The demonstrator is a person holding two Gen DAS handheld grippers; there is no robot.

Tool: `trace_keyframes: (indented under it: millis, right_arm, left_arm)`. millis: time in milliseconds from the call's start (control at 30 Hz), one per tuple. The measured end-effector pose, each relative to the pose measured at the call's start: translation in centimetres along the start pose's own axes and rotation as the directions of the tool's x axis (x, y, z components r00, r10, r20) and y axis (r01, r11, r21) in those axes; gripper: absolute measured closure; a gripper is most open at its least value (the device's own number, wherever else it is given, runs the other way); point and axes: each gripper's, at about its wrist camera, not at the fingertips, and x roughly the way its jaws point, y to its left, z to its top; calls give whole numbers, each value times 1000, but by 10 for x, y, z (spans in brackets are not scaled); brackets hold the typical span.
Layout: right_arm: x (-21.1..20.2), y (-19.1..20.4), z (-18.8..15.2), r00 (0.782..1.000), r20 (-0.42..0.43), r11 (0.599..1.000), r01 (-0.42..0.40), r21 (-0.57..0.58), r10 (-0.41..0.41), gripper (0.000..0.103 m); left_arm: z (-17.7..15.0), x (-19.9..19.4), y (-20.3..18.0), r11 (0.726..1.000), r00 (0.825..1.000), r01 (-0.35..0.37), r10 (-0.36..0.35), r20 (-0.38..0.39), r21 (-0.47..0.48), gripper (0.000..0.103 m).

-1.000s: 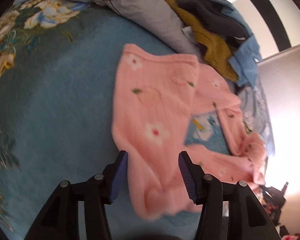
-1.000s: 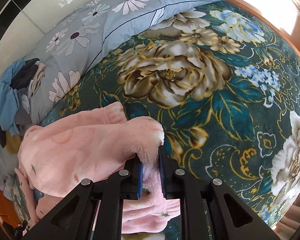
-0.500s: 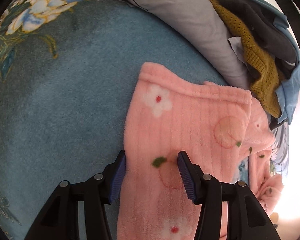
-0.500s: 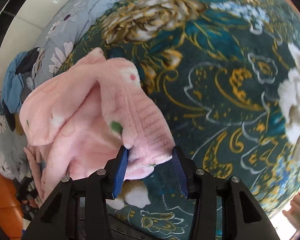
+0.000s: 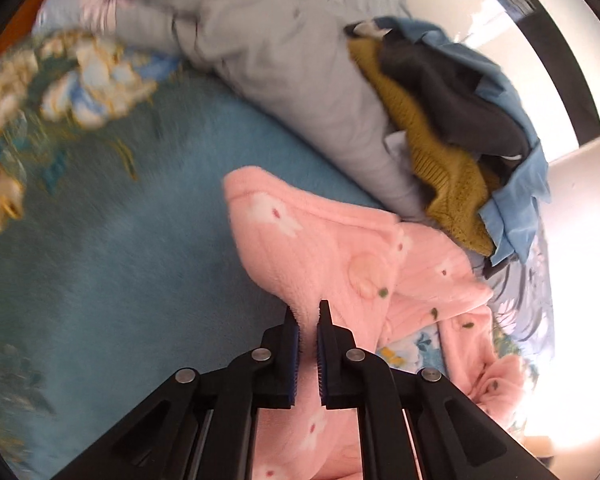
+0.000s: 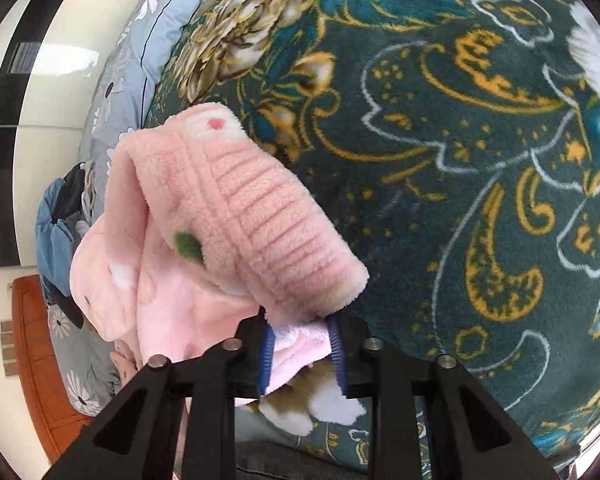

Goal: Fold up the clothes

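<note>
Left wrist view: your left tool (image 5: 308, 322) pinches the fluffy pink flower-print garment (image 5: 332, 256); your right tool (image 6: 300, 344) is closing on its ribbed cuff (image 6: 284, 232).

A teal floral blanket (image 6: 480, 168) covers the bed, with a pale blue daisy-print quilt (image 6: 140, 40) bunched along its edge. An orange-brown wooden cabinet (image 6: 32, 344) stands beside the bed against a cream wall (image 6: 40, 92).
</note>
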Motion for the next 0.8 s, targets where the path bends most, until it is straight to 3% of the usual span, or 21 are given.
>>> trace_keyframes:
  millis: [267, 533, 667, 800]
  right_arm:
    - [5, 32, 26, 999, -34, 975, -32, -218, 25, 86]
    - [10, 38, 52, 997, -72, 964, -25, -265, 6, 87]
    - [-4, 40, 39, 999, -45, 963, 4, -270, -17, 87]
    - [-17, 67, 15, 998, 25, 963, 57, -262, -53, 87]
  left_arm:
    - [-23, -44, -26, 990, 988, -135, 130, 79, 51, 95]
    - [-50, -59, -30, 982, 976, -188, 185, 112, 18, 95]
    - [-57, -65, -17, 988, 983, -153, 151, 108, 14, 95]
    - [-58, -69, 5, 996, 991, -84, 83, 101, 12, 95]
